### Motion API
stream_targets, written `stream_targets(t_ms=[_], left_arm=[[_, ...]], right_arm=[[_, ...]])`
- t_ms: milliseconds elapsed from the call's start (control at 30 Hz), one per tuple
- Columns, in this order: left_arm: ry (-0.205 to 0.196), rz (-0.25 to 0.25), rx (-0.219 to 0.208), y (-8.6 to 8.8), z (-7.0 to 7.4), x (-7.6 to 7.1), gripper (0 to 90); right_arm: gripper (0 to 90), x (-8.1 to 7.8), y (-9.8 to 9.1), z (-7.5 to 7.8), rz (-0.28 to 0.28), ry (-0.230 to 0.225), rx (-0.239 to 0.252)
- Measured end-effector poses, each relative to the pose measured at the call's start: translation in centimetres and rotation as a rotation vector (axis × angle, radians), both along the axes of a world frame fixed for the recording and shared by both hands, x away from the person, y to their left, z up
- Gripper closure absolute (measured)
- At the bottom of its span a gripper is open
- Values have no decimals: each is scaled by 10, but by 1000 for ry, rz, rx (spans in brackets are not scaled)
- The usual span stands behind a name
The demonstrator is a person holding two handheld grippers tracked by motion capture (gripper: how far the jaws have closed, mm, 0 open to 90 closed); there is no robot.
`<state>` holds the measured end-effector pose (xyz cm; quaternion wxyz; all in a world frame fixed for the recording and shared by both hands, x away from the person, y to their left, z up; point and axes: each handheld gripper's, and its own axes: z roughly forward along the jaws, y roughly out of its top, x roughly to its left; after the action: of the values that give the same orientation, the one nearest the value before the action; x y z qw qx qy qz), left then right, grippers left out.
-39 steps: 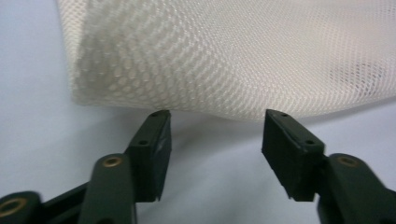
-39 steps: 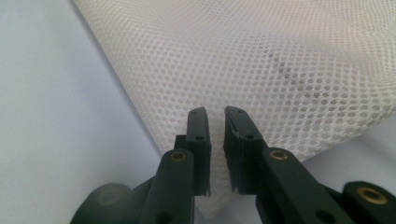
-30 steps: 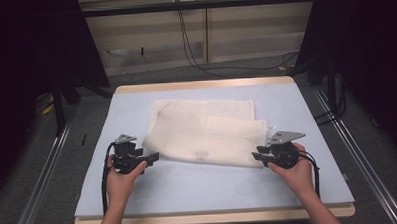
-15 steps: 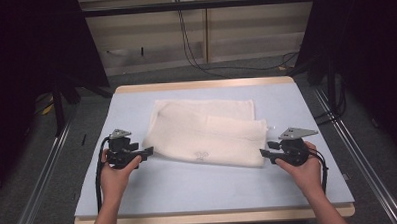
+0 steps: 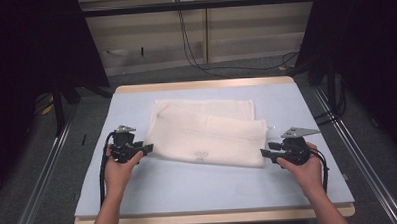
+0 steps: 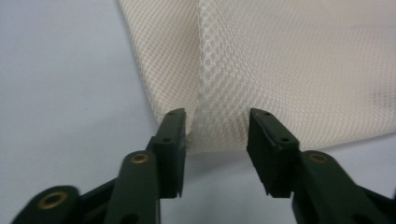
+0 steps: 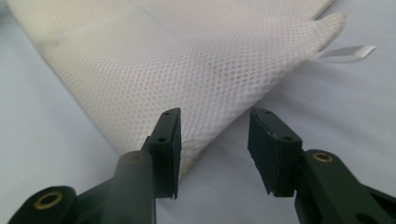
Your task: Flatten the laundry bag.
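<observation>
High view: the mesh bag [image 5: 207, 134] lies mid-table; left gripper [image 5: 147, 149] has just been closing around its corner, pads not yet pinching, right gripper [image 5: 264, 153] apart at the other (slippery mesh). Uneven grips could slip.

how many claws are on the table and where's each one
2. The left claw sits at the near left corner of the folded mesh cloth, jaws open around that corner. The right claw sits at its near right corner, jaws open.
</observation>
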<state>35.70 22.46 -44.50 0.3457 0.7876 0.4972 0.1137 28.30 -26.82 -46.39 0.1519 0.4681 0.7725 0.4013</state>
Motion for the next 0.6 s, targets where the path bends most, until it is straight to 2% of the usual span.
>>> stream_targets(t_ms=[67,200,233,300,400,433,500,600], left_arm=[[27,-18,50,2,-4,2,674],[54,-11,49,3,-12,6,735],[56,-6,38,3,-13,7,743],[57,-5,41,3,-13,9,775],[58,3,41,0,-16,16,807],[58,3,41,0,-16,16,813],[44,8,47,-3,-17,24,816],[23,20,43,-6,-18,32,816]], right_arm=[[562,0,6,-3,28,21,-3],[623,1,12,-4,40,24,-28],[647,2,12,-4,46,27,-27],[668,2,13,-4,47,32,-26],[780,5,14,-7,55,36,-49],[780,5,14,-7,55,36,-49],[847,9,13,-6,56,34,-57],[868,15,12,-6,55,19,-59]])
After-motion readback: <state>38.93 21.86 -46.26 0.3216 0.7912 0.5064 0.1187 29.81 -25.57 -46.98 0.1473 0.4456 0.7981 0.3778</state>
